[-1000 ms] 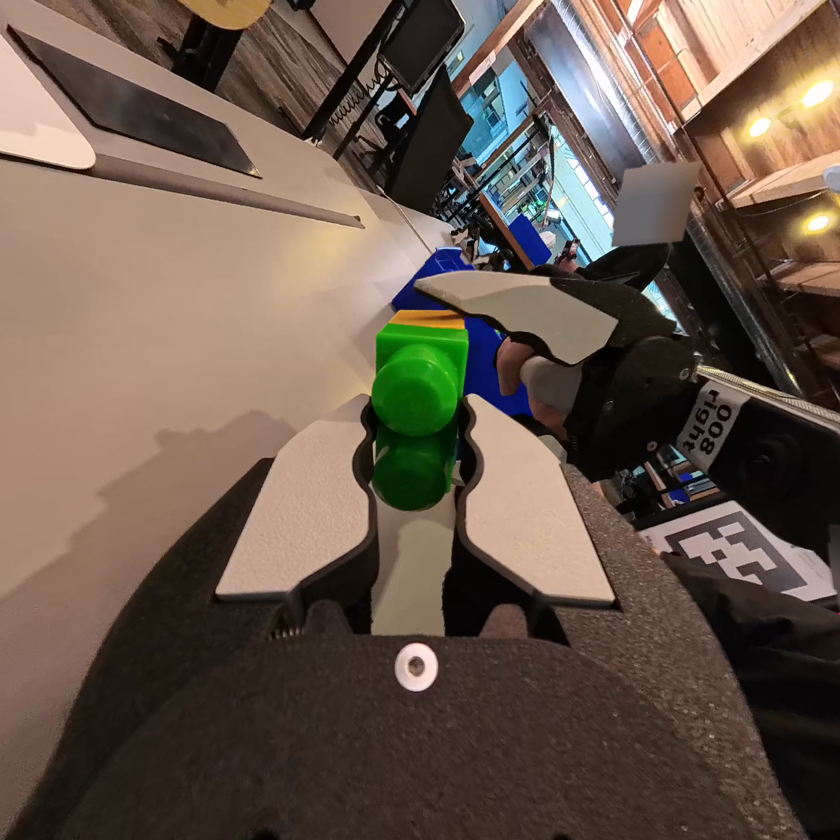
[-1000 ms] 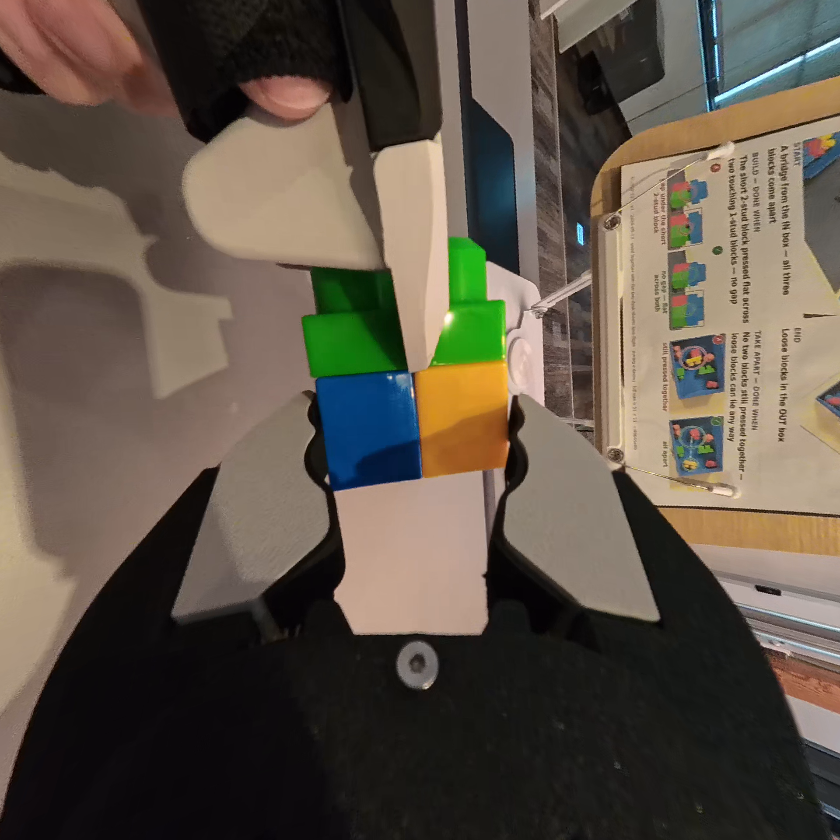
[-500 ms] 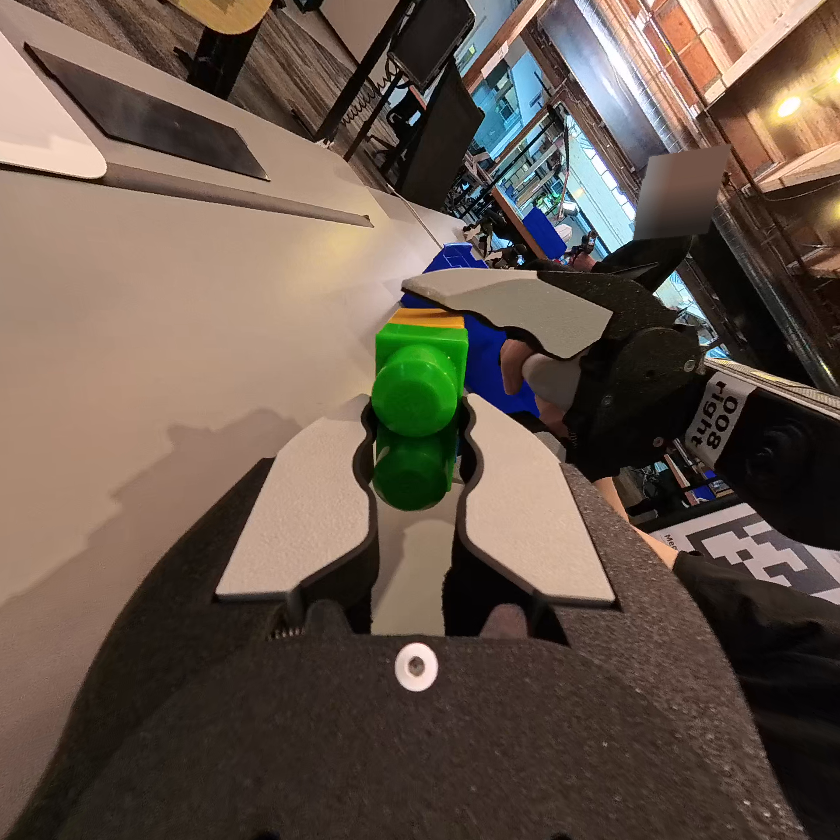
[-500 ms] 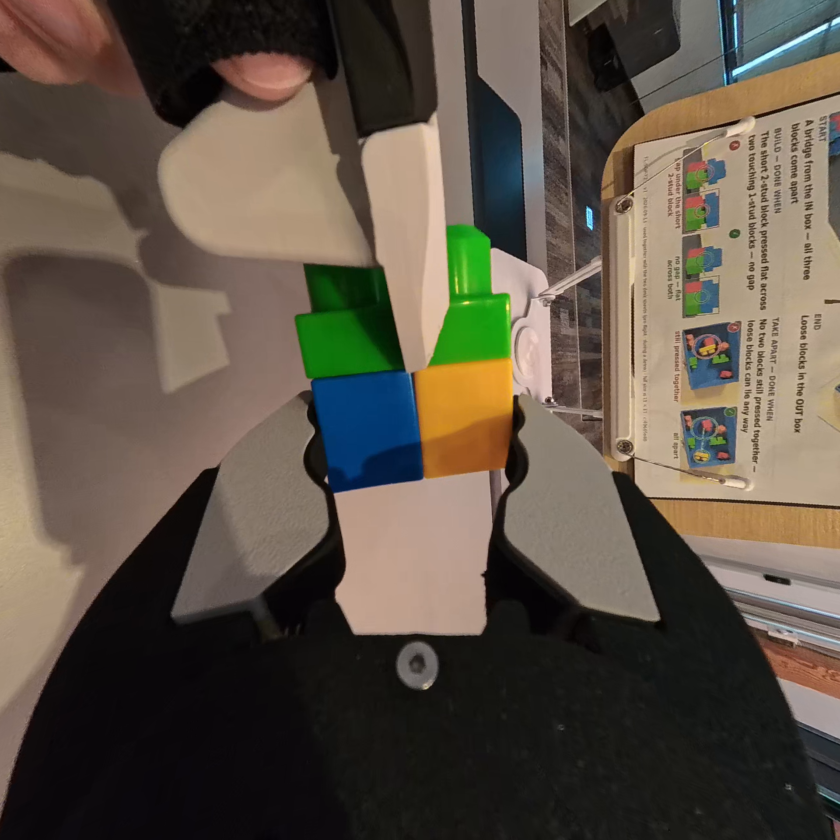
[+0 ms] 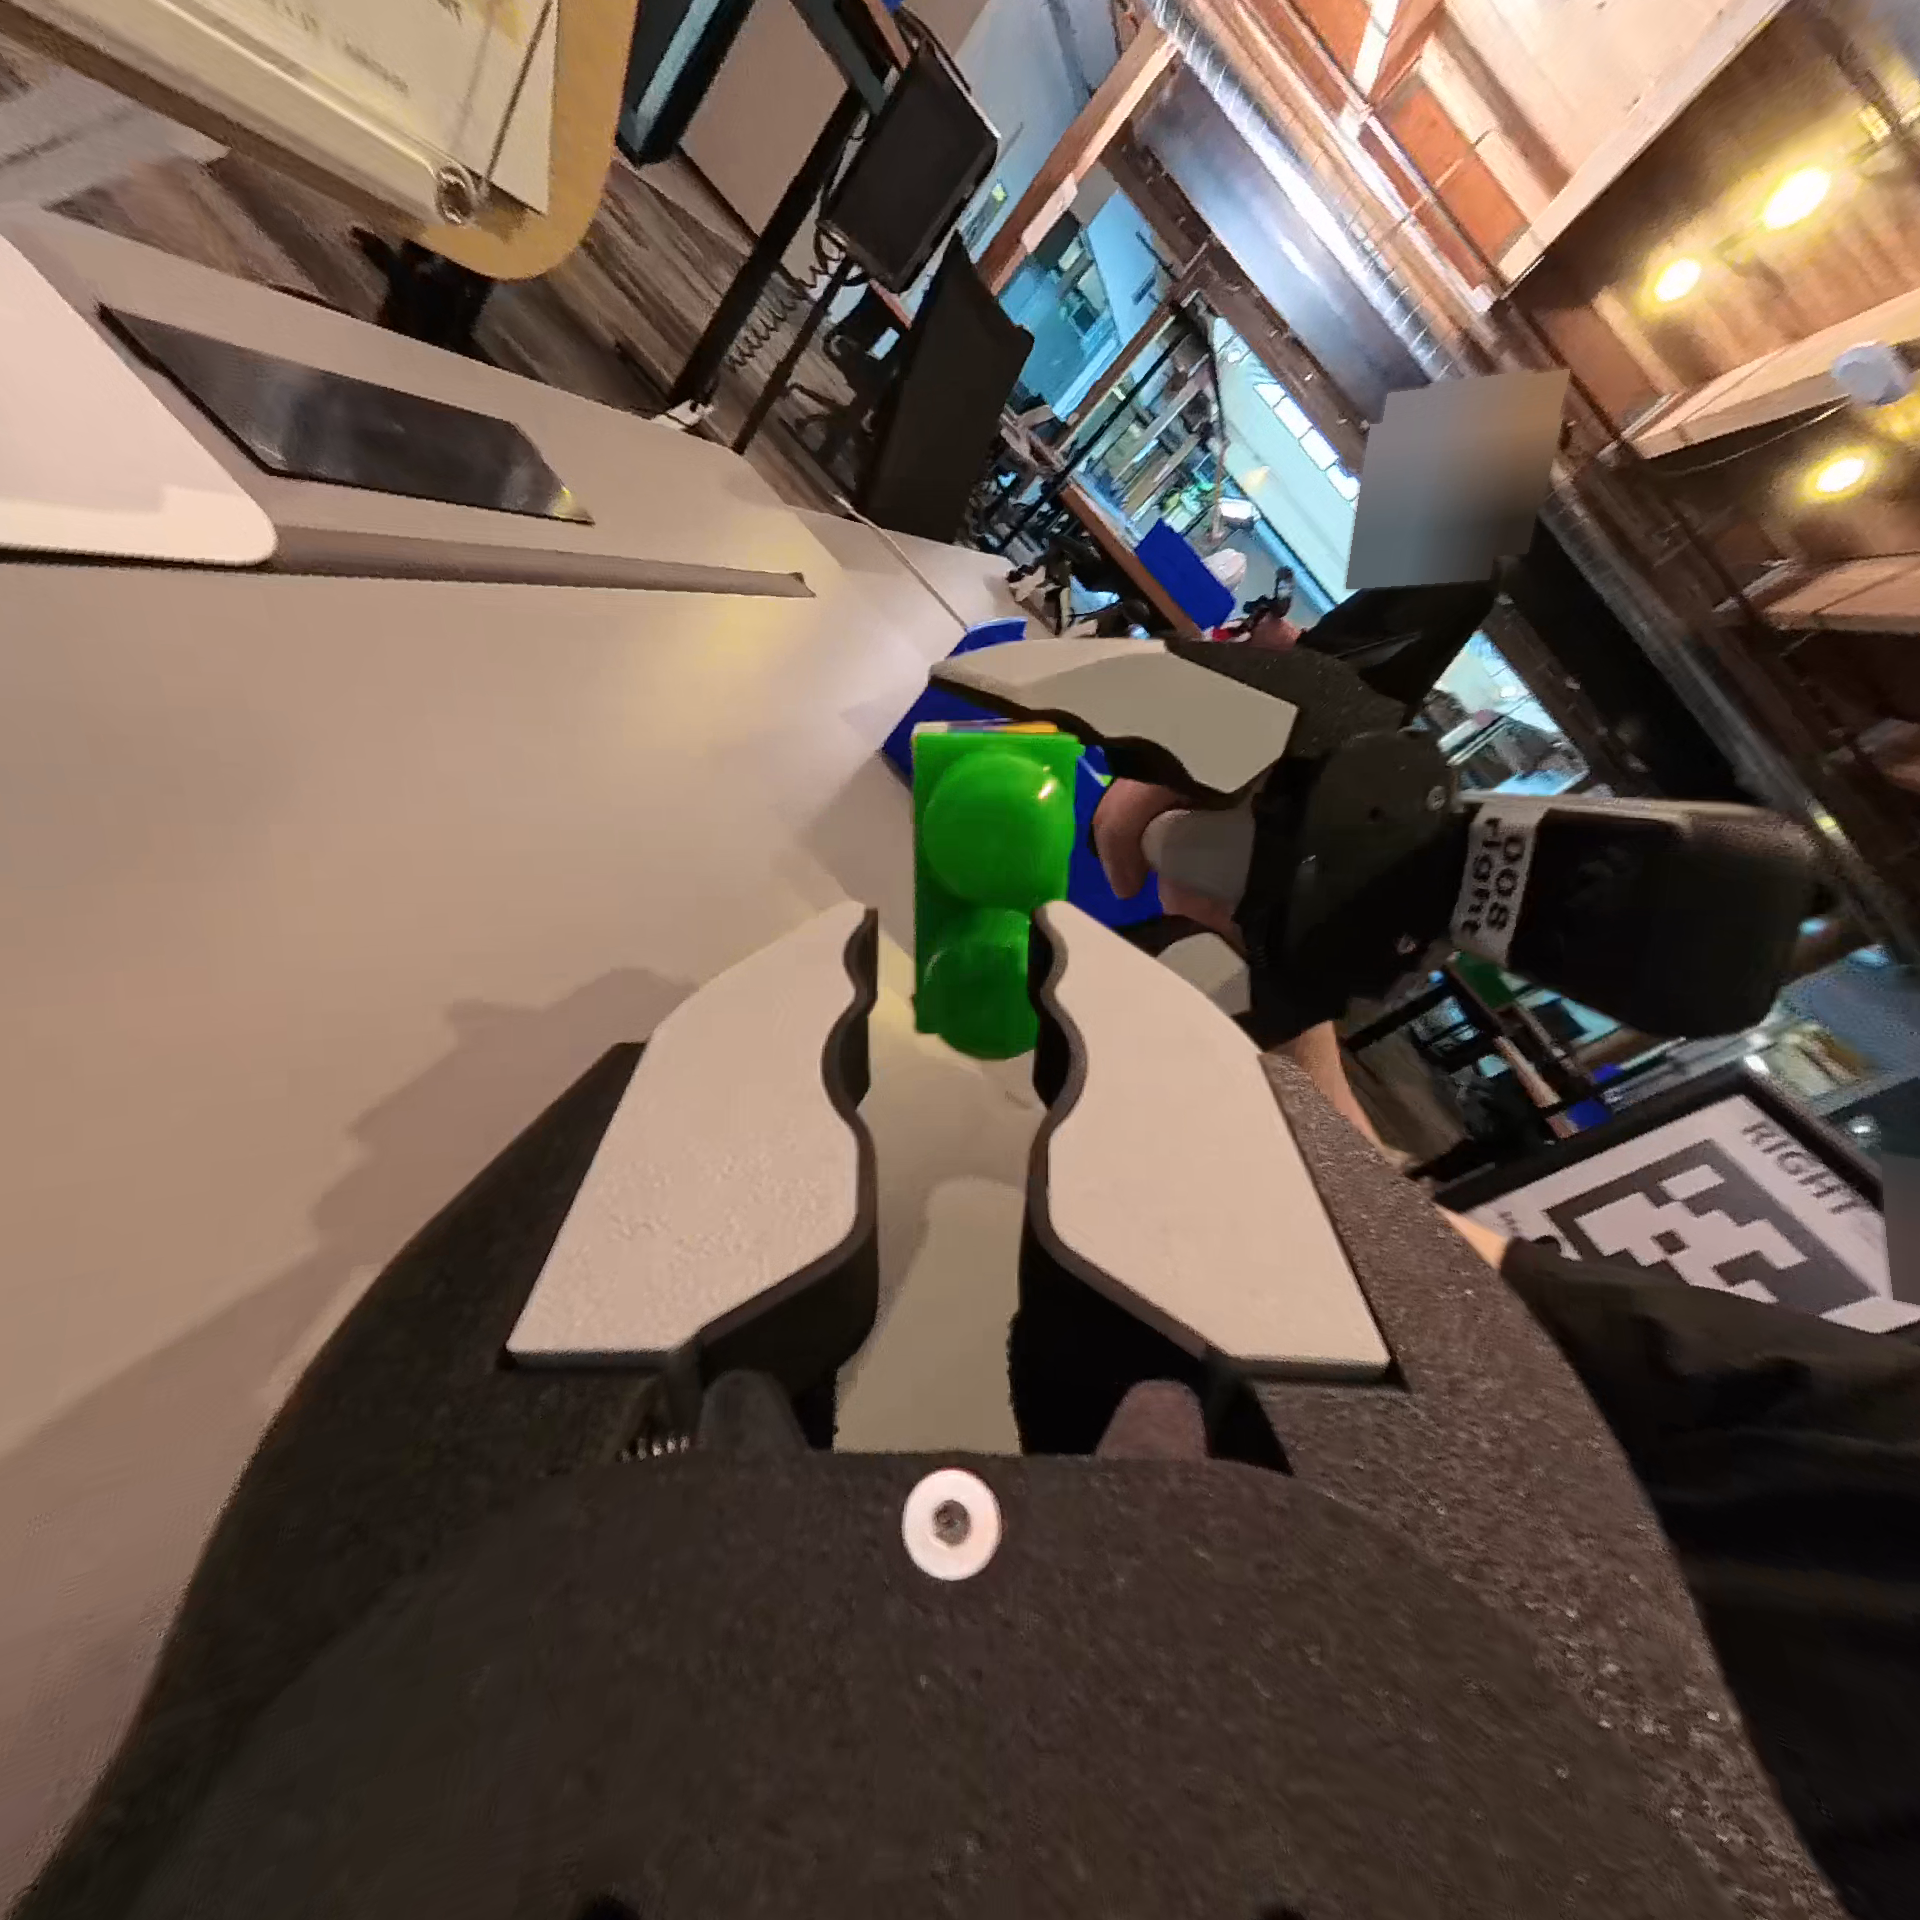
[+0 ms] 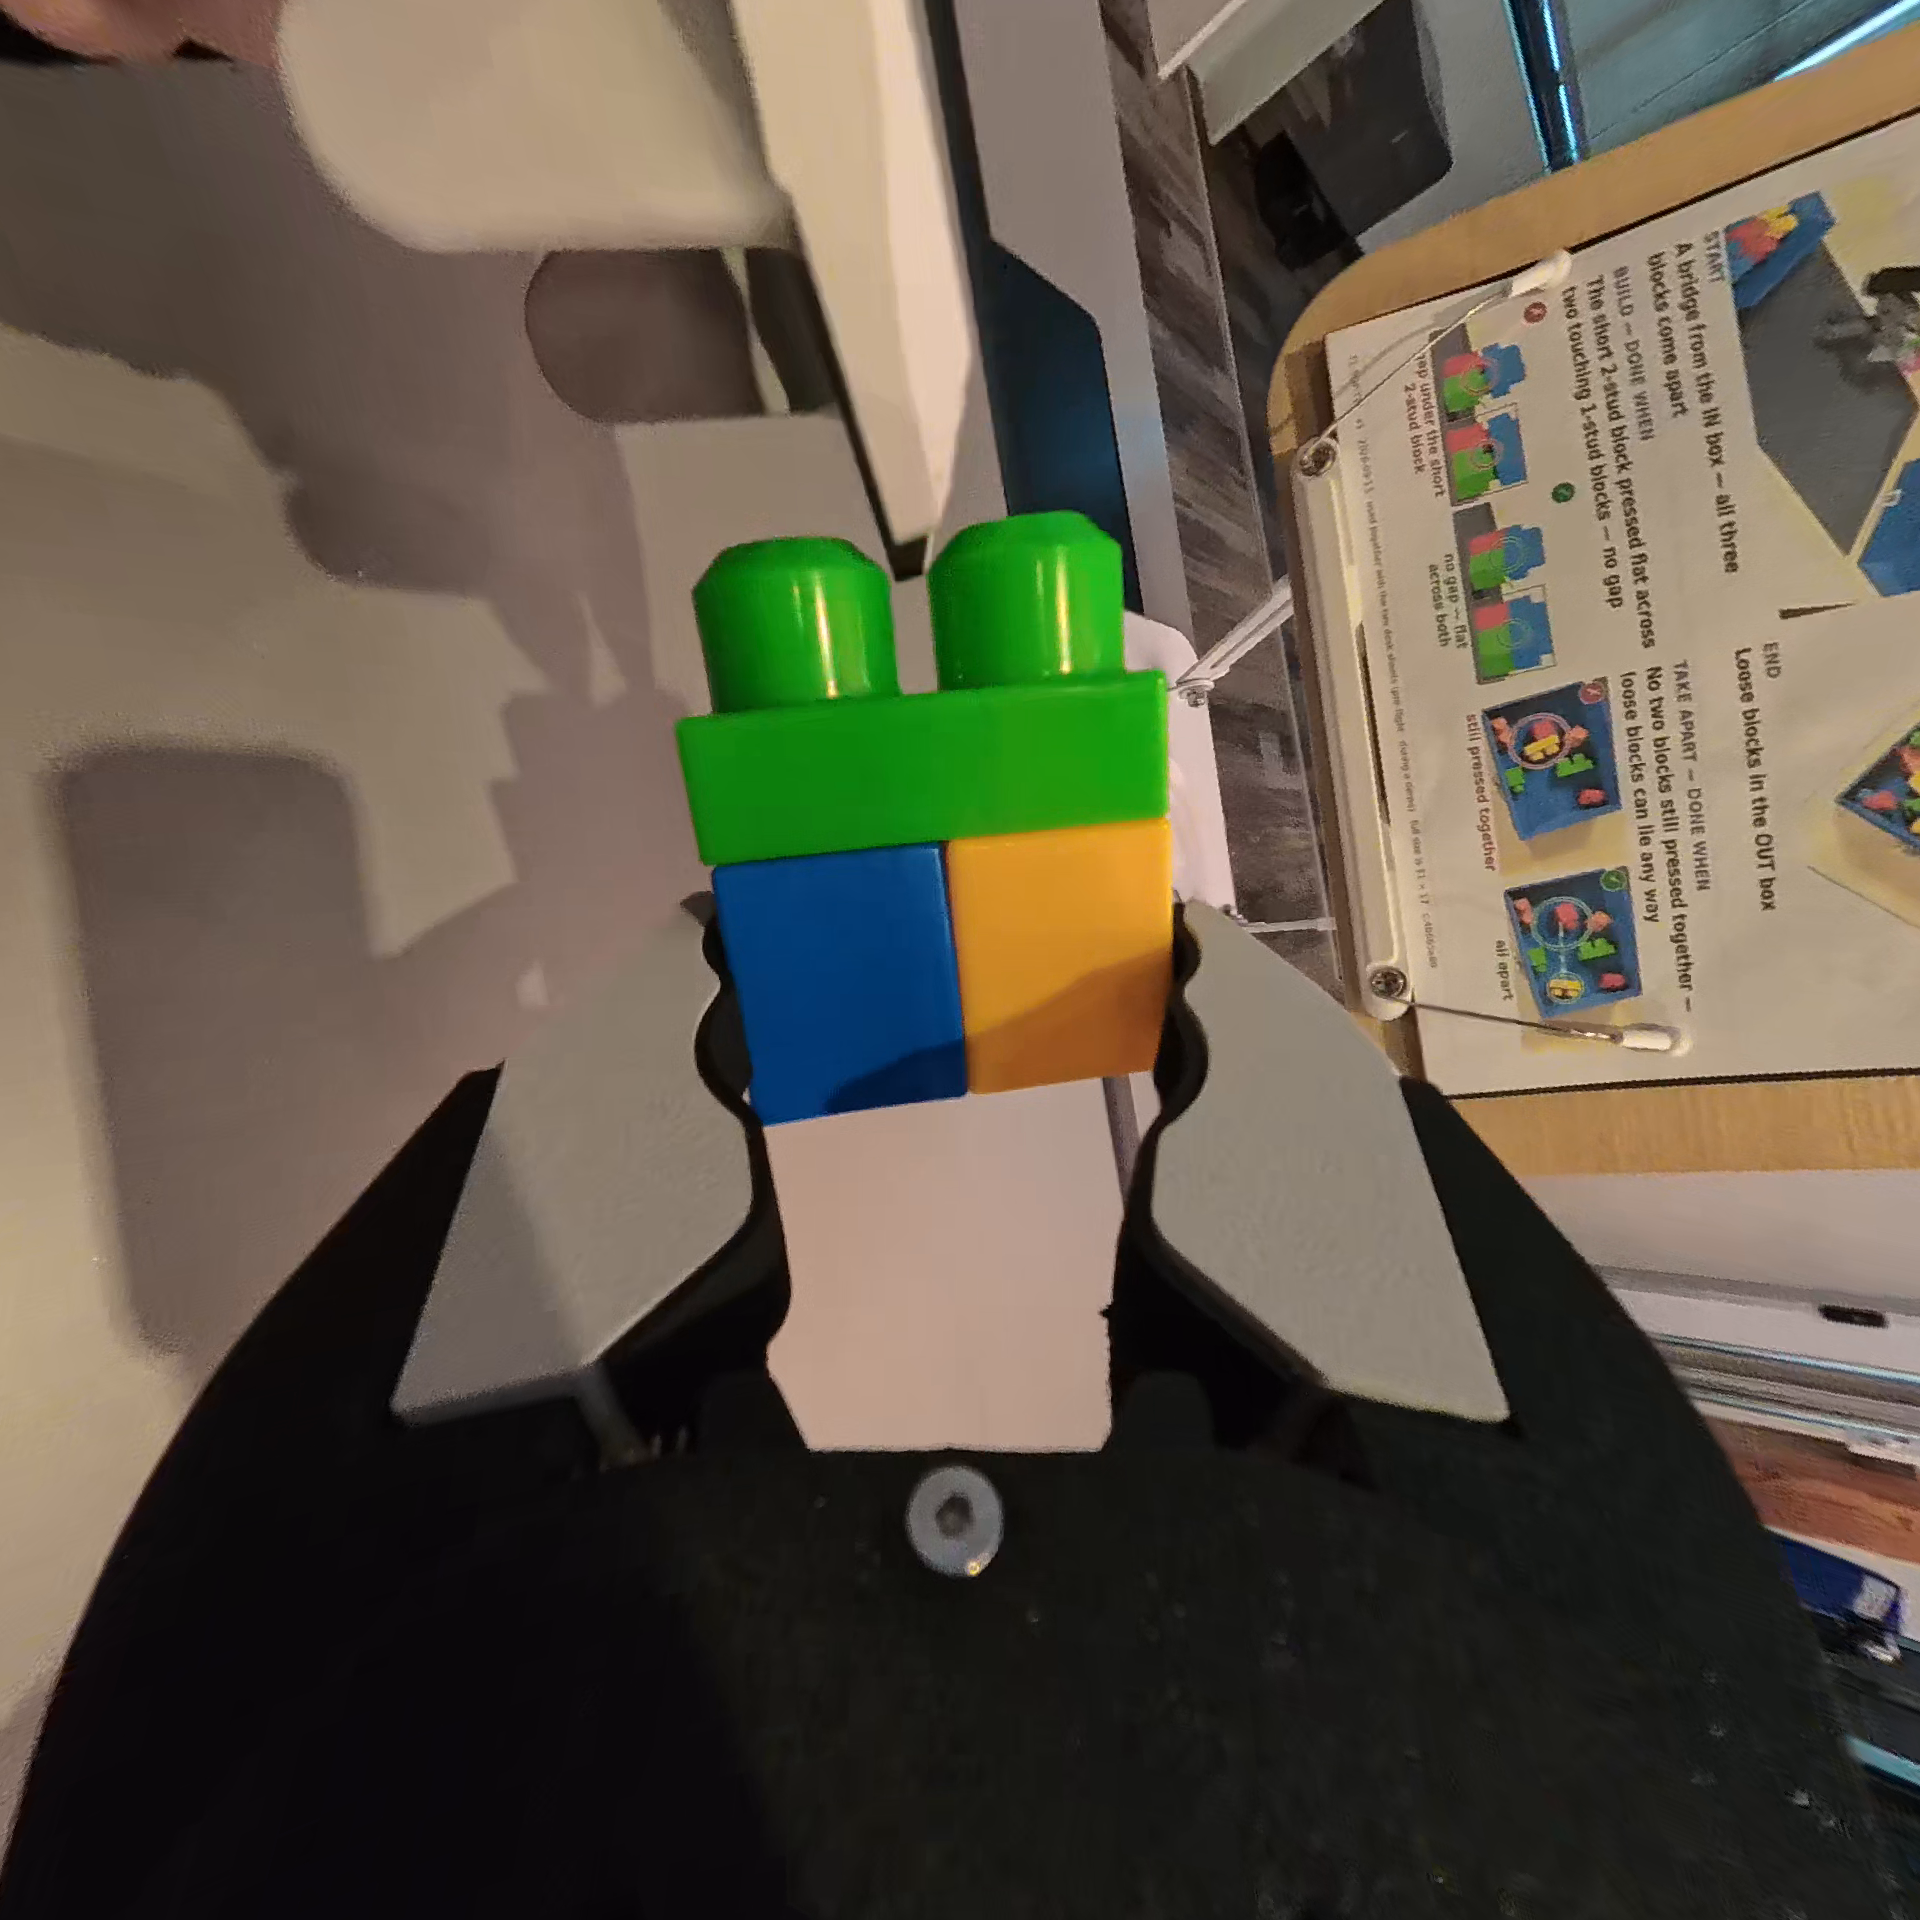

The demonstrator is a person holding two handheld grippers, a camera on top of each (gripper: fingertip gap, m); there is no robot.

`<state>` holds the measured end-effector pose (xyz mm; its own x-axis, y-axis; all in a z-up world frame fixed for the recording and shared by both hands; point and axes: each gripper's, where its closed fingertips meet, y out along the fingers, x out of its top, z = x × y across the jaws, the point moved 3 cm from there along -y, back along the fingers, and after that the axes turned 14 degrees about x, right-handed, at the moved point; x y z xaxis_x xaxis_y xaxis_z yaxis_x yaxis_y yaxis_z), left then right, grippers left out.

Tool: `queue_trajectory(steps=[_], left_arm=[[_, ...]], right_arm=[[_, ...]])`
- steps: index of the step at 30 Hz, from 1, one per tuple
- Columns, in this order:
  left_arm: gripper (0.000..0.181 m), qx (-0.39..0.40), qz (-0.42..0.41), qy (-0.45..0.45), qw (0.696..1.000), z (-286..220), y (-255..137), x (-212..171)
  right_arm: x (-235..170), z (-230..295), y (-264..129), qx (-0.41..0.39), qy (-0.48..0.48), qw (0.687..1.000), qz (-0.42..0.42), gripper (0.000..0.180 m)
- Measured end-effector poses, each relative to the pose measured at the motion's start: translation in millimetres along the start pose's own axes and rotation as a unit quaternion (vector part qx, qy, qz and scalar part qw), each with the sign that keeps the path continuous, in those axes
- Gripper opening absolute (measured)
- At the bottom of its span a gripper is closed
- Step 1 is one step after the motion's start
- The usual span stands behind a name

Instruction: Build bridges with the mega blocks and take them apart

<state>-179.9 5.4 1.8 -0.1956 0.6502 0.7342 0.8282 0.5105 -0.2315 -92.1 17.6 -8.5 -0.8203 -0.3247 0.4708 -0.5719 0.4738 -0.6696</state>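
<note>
My right gripper (image 6: 945, 935) is shut on a blue block (image 6: 842, 982) and a yellow block (image 6: 1060, 956) that sit side by side. A green two-stud block (image 6: 925, 769) is pressed across both, studs pointing away from me. My left gripper (image 5: 951, 935) has its jaws apart with nothing between them. The green block (image 5: 987, 873) shows just beyond its tips, end on, with a gap on the left. In the right wrist view the left gripper's fingers (image 6: 883, 260) are blurred, beyond the studs and clear of them. The right gripper's upper finger (image 5: 1132, 707) shows above the block.
The grey table (image 5: 416, 831) lies below. A white pad (image 5: 104, 468) and a black slab (image 5: 343, 447) lie at its far side. A blue bin (image 5: 1117, 894) is behind the blocks. A printed sheet on a wooden board (image 6: 1610, 675) stands to the right.
My left gripper has let go of the green block and pulled back from it. The bridge stays whole in my right gripper, with both studs now uncovered.
</note>
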Motion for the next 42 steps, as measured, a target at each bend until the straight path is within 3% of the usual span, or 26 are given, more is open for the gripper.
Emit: queue_trajectory(steps=[8, 17, 23, 27, 42], left_arm=[[0.027, 0.022, 0.01, 0.064, 0.998, -5, -1, -1], [0.03, 0.004, 0.033, 0.048, 0.998, -12, 6, -11], [0.056, 0.044, 0.022, 0.039, 0.998, -3, 10, -10], [0.034, 0.022, 0.034, 0.044, 0.998, -10, 12, -15], [0.034, 0.02, 0.055, 0.03, 0.998, -5, 14, -24]], right_arm=[[3, 4, 4, 0.027, 0.019, 0.998, -0.049, 0.077], [4, 7, 8, 0.021, 0.005, 0.999, -0.039, 0.077], [13, 7, 6, -0.009, -0.024, 0.999, -0.046, 0.077], [14, 9, 9, -0.01, -0.033, 0.999, -0.036, 0.077], [10, 16, 14, 0.011, -0.036, 0.999, -0.033, 0.076]])
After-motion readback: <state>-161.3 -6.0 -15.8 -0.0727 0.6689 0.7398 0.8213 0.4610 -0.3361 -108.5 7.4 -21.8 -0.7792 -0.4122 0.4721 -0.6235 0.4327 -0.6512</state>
